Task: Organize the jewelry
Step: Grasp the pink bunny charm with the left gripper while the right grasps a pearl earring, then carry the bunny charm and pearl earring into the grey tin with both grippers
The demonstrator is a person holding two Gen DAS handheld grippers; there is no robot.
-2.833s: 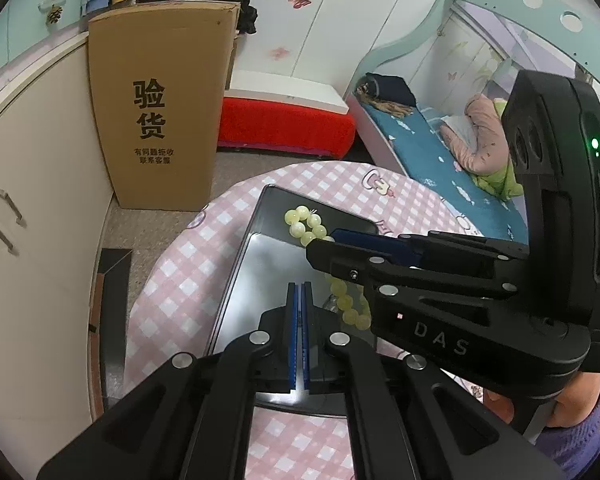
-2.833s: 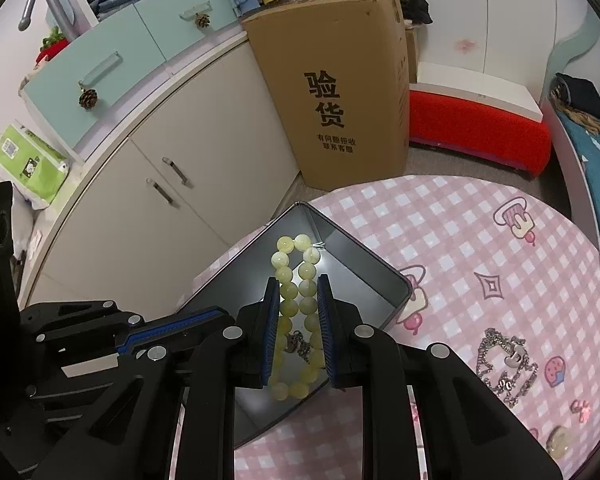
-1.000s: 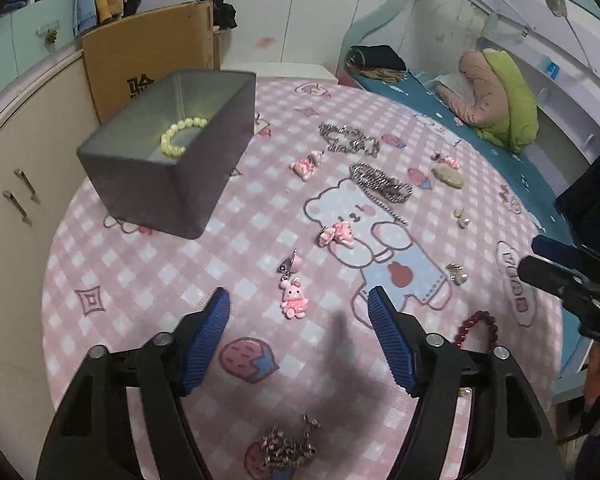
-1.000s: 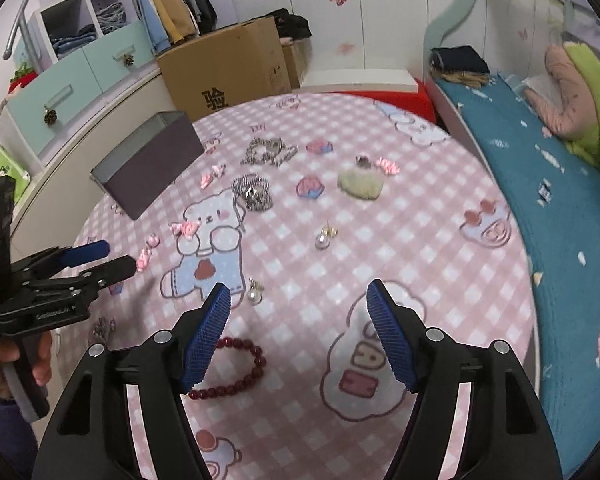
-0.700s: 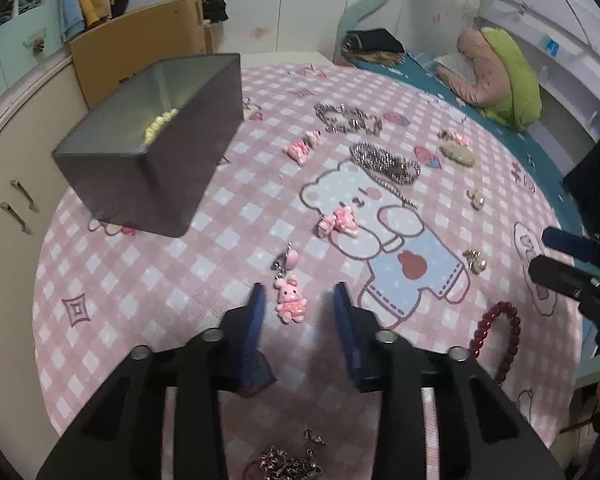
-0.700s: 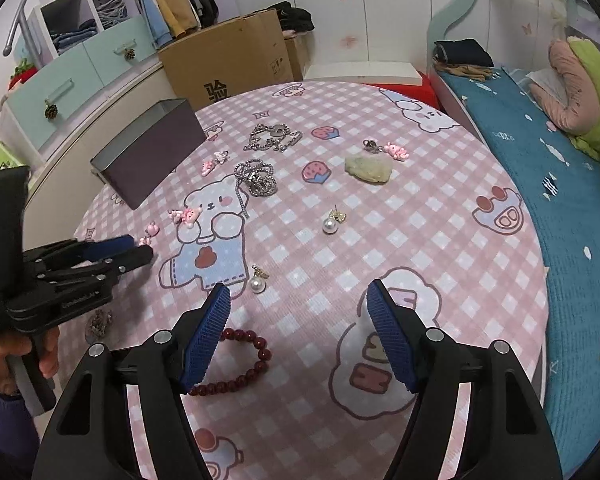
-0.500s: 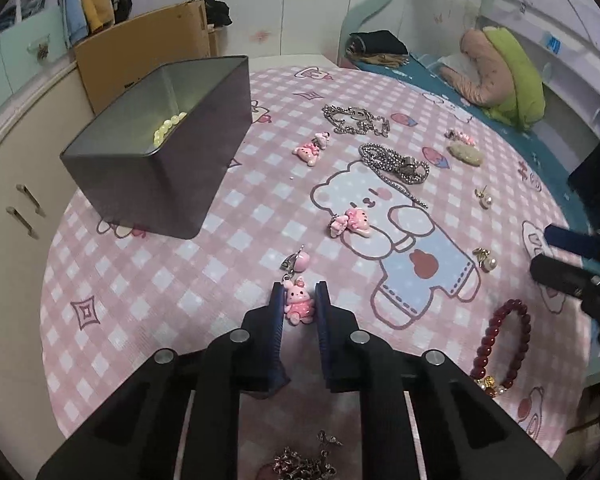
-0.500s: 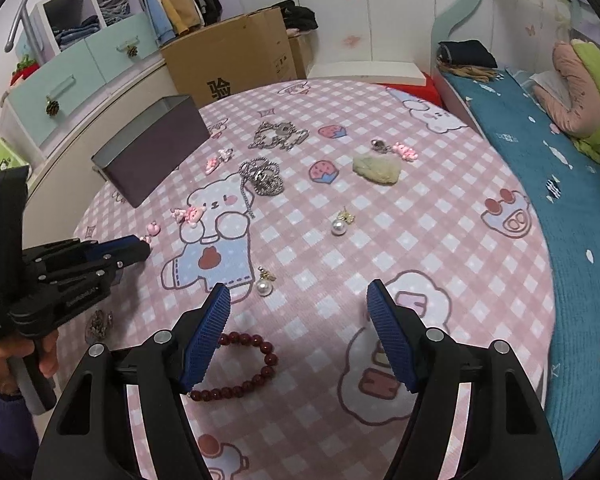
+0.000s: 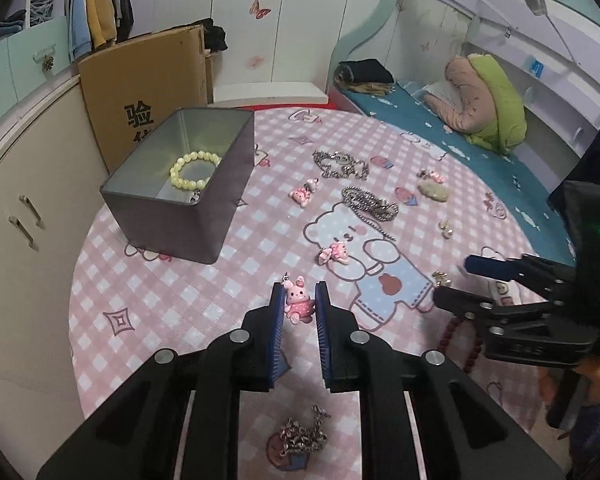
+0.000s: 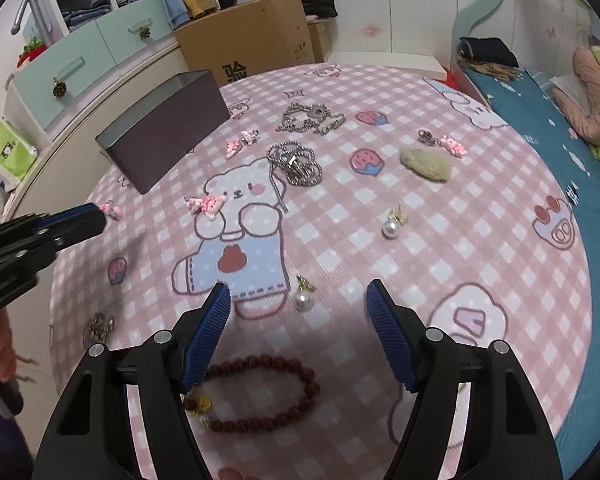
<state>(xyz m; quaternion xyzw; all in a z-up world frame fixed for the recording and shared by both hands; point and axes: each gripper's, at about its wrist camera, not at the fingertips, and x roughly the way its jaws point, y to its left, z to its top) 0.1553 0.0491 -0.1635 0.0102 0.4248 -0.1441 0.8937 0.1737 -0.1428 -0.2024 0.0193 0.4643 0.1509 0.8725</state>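
Note:
My left gripper (image 9: pixel 299 300) is shut on a pink bunny charm (image 9: pixel 298 305) and holds it just above the pink checked tablecloth; the charm also shows at its fingertips in the right wrist view (image 10: pixel 114 210). The grey metal tin (image 9: pixel 220 204) at the back left holds a yellow bead bracelet (image 9: pixel 194 168). My right gripper (image 10: pixel 298 308) is open and empty over a pearl earring (image 10: pixel 303 299), with a dark red bead bracelet (image 10: pixel 260 392) lying below it.
Loose on the cloth lie two silver chains (image 10: pixel 296 166), other pink charms (image 10: pixel 206 203), a second pearl earring (image 10: pixel 392 226), a pale green stone (image 10: pixel 426 164) and a small chain (image 9: pixel 302 436). A cardboard box (image 9: pixel 144 92) and cabinets stand behind the table, a bed to the right.
My left gripper closed from wide open onto the pink bunny charm and lifted it a little. My right gripper stayed open and moved lower toward the pearl earring and red bracelet.

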